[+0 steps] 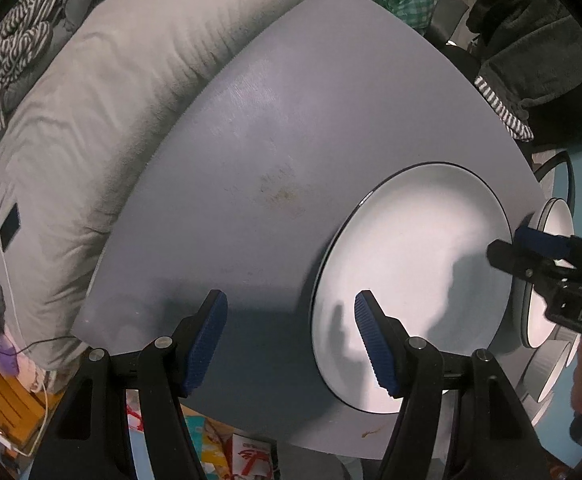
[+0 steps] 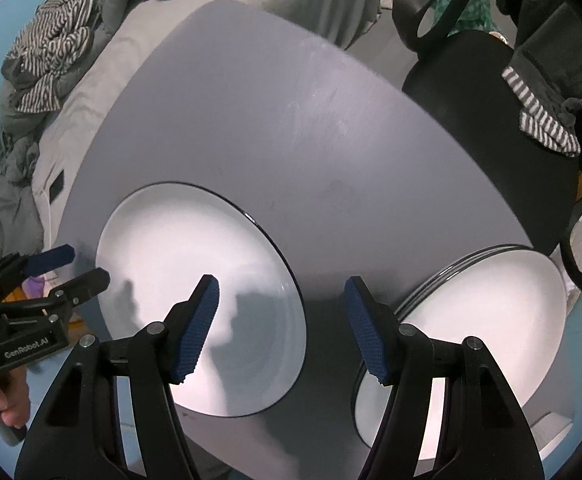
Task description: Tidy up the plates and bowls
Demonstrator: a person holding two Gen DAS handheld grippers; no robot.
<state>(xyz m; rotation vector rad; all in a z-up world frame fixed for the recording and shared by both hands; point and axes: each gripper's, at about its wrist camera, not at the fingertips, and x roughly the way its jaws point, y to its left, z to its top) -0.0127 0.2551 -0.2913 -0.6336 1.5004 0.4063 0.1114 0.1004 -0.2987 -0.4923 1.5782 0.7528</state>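
Single white plate point(image 2: 201, 304) lies flat on the grey surface point(image 2: 291, 140). Beside it, at the surface's edge, sits the plate stack point(image 2: 479, 344). Your left gripper point(image 1: 291, 340) and right gripper point(image 2: 281, 328) both hang open over the surface, holding nothing.

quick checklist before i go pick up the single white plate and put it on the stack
1. Left gripper open and empty: ok, jaws spread with nothing between them.
2. Right gripper open and empty: ok, jaws wide apart.
3. Single white plate free of other items: ok, only shadows fall on it.
4. Plate stack ready to receive: ok, top plate looks bare, though the right finger hides part of it.
5. Stack fully supported by the grey table: cannot tell, it sits at the table's edge and may overhang.
6. Gripper aligned on the single plate's rim: not ok, neither gripper has a finger around the rim.
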